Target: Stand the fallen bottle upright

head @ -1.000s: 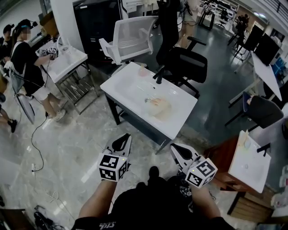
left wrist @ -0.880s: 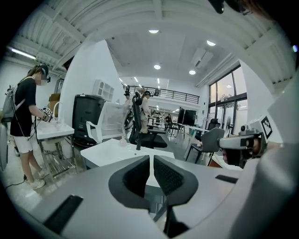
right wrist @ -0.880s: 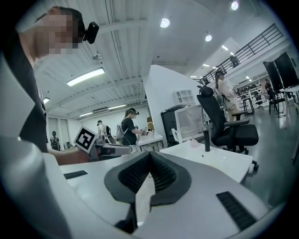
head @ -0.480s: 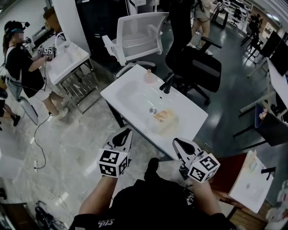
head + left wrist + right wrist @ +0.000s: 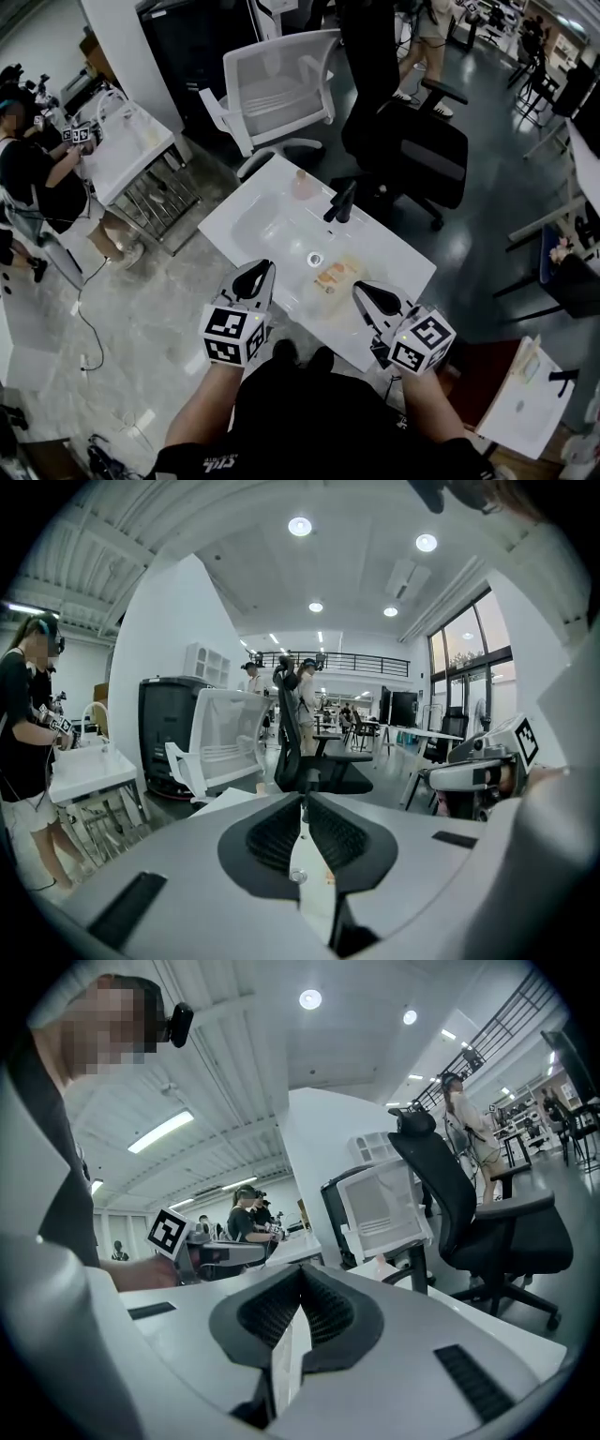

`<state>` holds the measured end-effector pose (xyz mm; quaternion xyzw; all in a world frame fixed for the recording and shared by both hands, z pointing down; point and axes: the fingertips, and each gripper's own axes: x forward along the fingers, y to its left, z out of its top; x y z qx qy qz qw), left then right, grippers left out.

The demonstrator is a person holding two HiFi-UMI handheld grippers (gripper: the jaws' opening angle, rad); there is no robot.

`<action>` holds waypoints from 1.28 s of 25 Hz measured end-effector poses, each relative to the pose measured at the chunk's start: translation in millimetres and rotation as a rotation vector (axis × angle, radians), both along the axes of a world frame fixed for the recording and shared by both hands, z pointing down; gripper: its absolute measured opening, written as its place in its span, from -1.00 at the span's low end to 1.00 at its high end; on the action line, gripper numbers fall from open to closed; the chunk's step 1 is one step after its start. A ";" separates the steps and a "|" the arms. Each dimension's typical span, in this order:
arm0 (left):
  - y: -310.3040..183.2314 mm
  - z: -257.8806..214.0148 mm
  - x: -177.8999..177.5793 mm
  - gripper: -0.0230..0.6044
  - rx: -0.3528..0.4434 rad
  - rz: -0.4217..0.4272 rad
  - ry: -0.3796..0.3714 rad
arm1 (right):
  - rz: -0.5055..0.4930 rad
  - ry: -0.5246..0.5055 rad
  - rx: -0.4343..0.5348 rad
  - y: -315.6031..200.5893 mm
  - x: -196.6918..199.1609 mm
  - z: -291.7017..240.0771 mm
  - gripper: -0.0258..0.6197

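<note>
A white washbasin (image 5: 272,202) on a dark stand fills the middle of the head view, with a black tap (image 5: 339,202) at its back. A pale bottle-like thing with orange markings (image 5: 330,275) lies in the bowl beside the drain (image 5: 315,258). A small pink bottle (image 5: 302,185) stands at the back rim, left of the tap. My left gripper (image 5: 253,279) hangs at the basin's near edge, shut and empty. My right gripper (image 5: 366,298) is over the near right rim, also shut and empty. In each gripper view the jaws meet with nothing between them.
A white mesh chair (image 5: 277,80) and a black office chair (image 5: 412,141) stand behind the basin. At the left, a person (image 5: 33,178) works at a second white basin (image 5: 131,141). A third basin on a wooden stand (image 5: 520,394) is at the right. A cable (image 5: 89,328) trails on the floor.
The washbasin has drawn much closer. Both shut grippers went forward from above the floor to the basin's near rim, side by side.
</note>
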<state>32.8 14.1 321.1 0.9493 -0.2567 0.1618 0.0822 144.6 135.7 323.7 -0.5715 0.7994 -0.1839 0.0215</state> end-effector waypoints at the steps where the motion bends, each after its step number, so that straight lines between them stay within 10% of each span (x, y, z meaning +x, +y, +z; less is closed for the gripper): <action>1: -7.7 2.3 4.1 -0.80 -0.007 0.001 -0.001 | 0.012 -0.002 -0.009 -3.3 5.5 3.8 -0.88; 32: -89.1 75.2 48.9 -0.80 -0.118 0.341 -0.026 | 0.336 0.025 -0.250 -75.9 9.7 74.4 -0.87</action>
